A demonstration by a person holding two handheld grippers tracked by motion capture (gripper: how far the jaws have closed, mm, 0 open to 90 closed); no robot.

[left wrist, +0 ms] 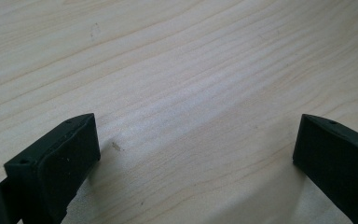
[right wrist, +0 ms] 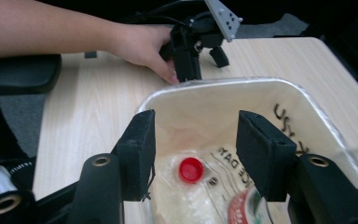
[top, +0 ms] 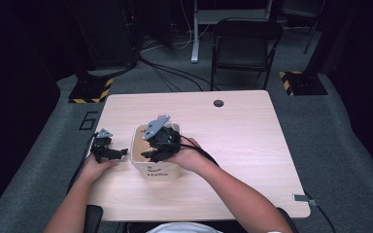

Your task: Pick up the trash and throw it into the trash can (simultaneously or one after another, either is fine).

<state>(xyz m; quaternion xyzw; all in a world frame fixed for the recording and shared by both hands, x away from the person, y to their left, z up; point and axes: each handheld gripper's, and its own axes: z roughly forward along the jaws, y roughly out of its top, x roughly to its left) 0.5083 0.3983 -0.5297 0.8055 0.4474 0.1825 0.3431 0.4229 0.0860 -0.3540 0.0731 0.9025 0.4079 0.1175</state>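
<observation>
Right gripper [right wrist: 193,154] hangs over the cream bin [top: 137,162], jaws parted and empty above a red-capped bottle [right wrist: 190,170]; left gripper [left wrist: 196,154] rests wide open on the table [left wrist: 177,70], probably just out of the way.

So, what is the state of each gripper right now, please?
Left gripper: open, nothing between its jaws, over the table.
Right gripper: open, holding nothing, above the bottle in the bin.

Two handheld black grippers, left gripper [top: 108,151] and right gripper [top: 159,147], each with grey three-cornered plate, black cable; bare forearms.
</observation>
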